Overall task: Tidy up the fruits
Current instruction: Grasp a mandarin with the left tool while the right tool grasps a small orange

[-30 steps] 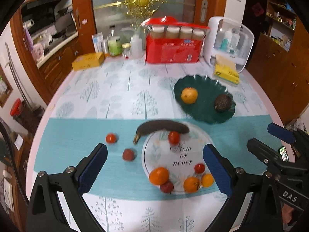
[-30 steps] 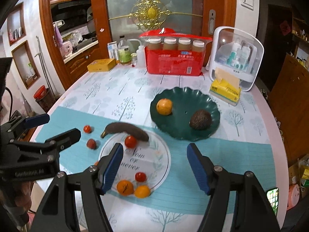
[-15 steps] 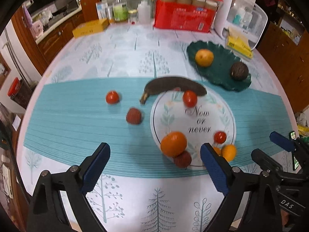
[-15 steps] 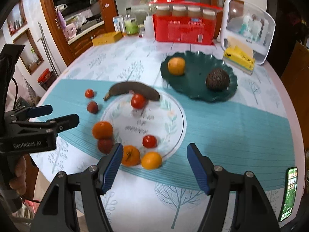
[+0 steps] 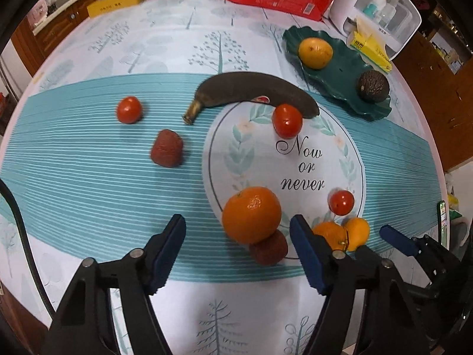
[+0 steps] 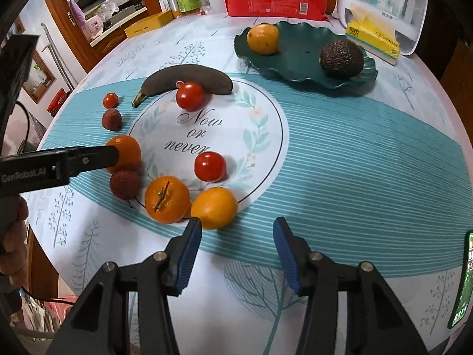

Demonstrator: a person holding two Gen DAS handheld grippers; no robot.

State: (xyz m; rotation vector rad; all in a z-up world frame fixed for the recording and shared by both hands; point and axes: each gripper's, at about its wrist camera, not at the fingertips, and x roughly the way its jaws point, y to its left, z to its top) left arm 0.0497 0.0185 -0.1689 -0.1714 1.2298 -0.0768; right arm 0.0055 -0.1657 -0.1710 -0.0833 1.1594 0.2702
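At the bottom of the left wrist view the left gripper [image 5: 238, 244] stands with its blue pads wide apart and nothing between them. The large orange [image 5: 251, 214] sits just above the gap, right of centre, with a dark red lychee [image 5: 268, 250] touching its lower edge. The right gripper [image 6: 237, 244] is likewise spread and empty at the bottom of its own view, and a small orange [image 6: 214, 207] lies just above its left pad [image 6: 187, 253], pressed against a stemmed tangerine [image 6: 167, 199].

The likely step is a grasp on the large orange by the left gripper. To do it well, shift the gap slightly right so the fruit is centred, and come down over its widest part. Keep the right pad above the lychee so it is not nudged away. Close gently, since the round skin can squirt out under an off-centre squeeze.

Further up the frame, cherry tomatoes [image 5: 341, 202] [image 5: 287, 120] rest on the printed white circle of the tablecloth [image 5: 88, 177]. Another lychee [image 5: 166, 148] and a tomato [image 5: 129, 109] lie left of centre. An overripe banana [image 5: 254, 90] curves across the middle.

At the upper right the green plate [image 5: 334, 80] holds a yellow fruit [image 5: 315, 52] and an avocado [image 5: 373, 85], well apart. It looks like the destination, with open room between them.
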